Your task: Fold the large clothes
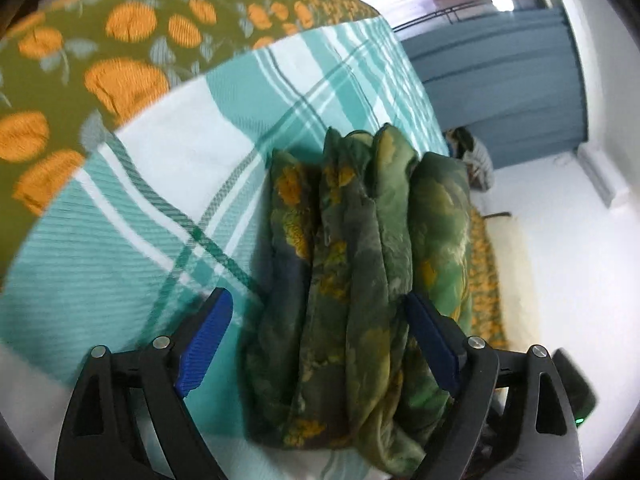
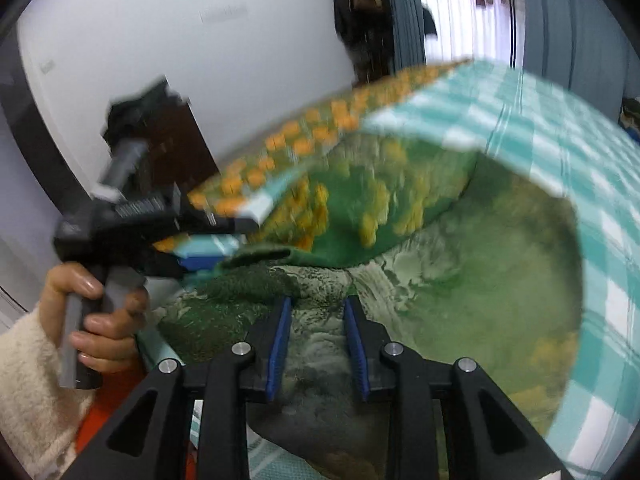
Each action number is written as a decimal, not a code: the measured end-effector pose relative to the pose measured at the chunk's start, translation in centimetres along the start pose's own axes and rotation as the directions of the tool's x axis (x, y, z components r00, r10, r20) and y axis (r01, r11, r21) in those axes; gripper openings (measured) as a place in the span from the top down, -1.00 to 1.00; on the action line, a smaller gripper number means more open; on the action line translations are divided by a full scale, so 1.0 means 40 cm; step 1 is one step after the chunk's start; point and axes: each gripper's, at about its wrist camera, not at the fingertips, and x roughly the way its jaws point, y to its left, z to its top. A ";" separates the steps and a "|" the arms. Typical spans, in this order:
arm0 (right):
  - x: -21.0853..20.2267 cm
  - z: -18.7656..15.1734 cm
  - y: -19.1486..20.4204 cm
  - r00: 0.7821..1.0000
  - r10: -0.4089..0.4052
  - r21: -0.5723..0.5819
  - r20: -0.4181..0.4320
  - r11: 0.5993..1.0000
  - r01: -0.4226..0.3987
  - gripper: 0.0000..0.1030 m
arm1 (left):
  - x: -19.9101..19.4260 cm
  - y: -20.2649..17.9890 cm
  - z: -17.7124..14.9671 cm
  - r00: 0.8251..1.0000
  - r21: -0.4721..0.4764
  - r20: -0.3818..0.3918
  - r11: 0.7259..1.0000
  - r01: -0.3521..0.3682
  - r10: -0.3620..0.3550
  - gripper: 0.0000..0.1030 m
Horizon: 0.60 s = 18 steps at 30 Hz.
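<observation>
Two big covers lie on the bed. The biggest is the flower sheet [image 1: 120, 40], olive with orange blooms. On top of it lies the checked blanket [image 1: 160, 220], teal and white.

Next comes the green cloth [image 1: 352, 280], the thing to fold. It lies on the checked blanket. One part is bunched into tall pleats and the rest is spread out flat and wide.

Then the tools. The left gripper [image 1: 316, 298] has its fingers very wide. The bunch stands between them, but nothing squeezes it, so that end is free. A hand [image 2: 104, 312] in a fluffy cream sleeve [image 2: 28, 380] holds this tool. The right gripper [image 2: 318, 304] has its fingers narrow, and a fold of the green cloth looks pinched between the blue pads [image 2: 280, 340].

I think three things could go wrong. The loose bunch could flop over and come apart, since only its own stiffness keeps it up. The wide fingers could hook a pleat as they move off and drag the pile crooked. And the green cloth is soft, so a hard pull from the right side alone could slide the whole thing across the checked blanket, or rumple that blanket under it.
</observation>
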 end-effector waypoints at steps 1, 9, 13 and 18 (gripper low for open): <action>0.013 -0.009 -0.008 1.000 0.004 0.020 -0.013 1.000 -0.004 0.45 | 0.015 0.006 0.005 1.000 -0.010 -0.005 1.000 0.028 -0.028 -0.75; 0.056 -0.014 -0.006 0.998 -0.038 0.027 -0.051 0.999 0.040 0.46 | 0.074 -0.023 0.007 0.981 0.028 -0.045 0.981 0.192 -0.191 -0.90; 0.072 -0.016 0.017 0.995 -0.078 -0.003 -0.059 0.997 0.078 0.46 | 0.109 -0.113 -0.017 0.997 0.217 -0.074 0.975 0.046 -0.030 -0.95; 0.063 -0.020 0.020 0.995 -0.089 -0.012 -0.046 0.996 0.089 0.46 | 0.187 -0.155 -0.016 0.979 0.324 -0.112 0.938 -0.124 0.168 -0.97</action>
